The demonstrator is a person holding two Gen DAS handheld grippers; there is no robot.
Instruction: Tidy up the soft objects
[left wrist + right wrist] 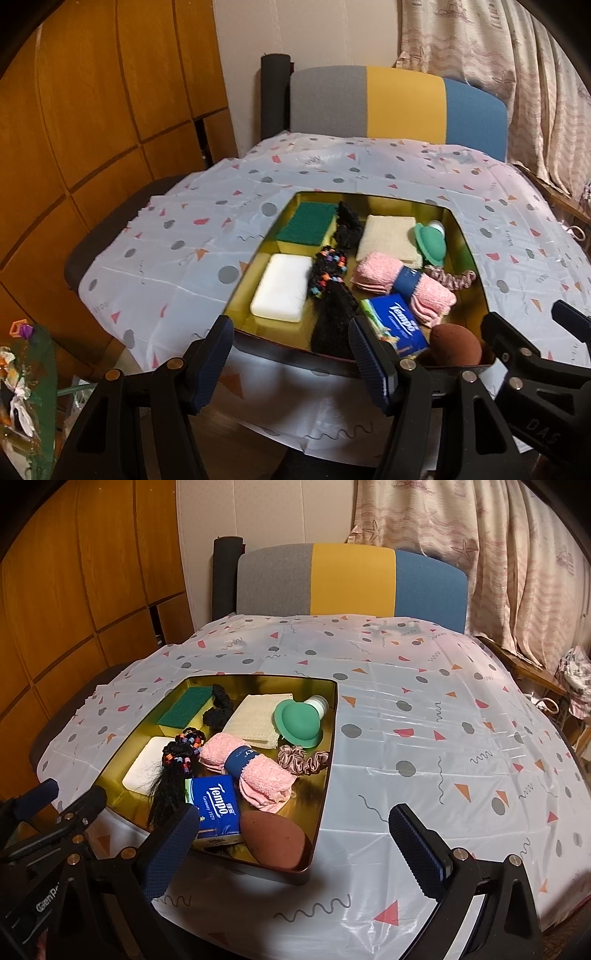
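Both grippers hang above the near edge of the worktop [424, 716], which is covered in a white cloth printed with grey dots and pink and orange triangles. The left gripper [291, 365] has its fingers [212, 363] wide apart with nothing between them, poised over the near rim of the tray [467, 236]. The right gripper [295, 845] also has its fingers [415, 849] spread and empty, its left finger over the tray's near edge and its right finger over bare cloth.

The tray, gold inside, sits on the left half of the worktop in the right wrist view and holds all the soft things. Taking the tray as a clock face in that view: a green scouring sponge [184, 707] lies at 11 o'clock, a black scrunchie [220, 709] just beside it at 12, a cream cloth [258, 716] at 1, and a green silicone cup [297, 720] tilted against the right wall at 2. A pink satin scrunchie [303, 760] lies at 3. A rolled pink towel [251, 768] with a blue band fills the middle. A white sponge [144, 768] lies at 9, a black hairpiece with coloured beads [177, 768] running across its edge. A blue Tempo tissue pack [216, 808] lies at 6, touching a brown egg-shaped makeup sponge [273, 842] at 5.

Behind the worktop stands a chair [351, 583] striped grey, yellow and blue.
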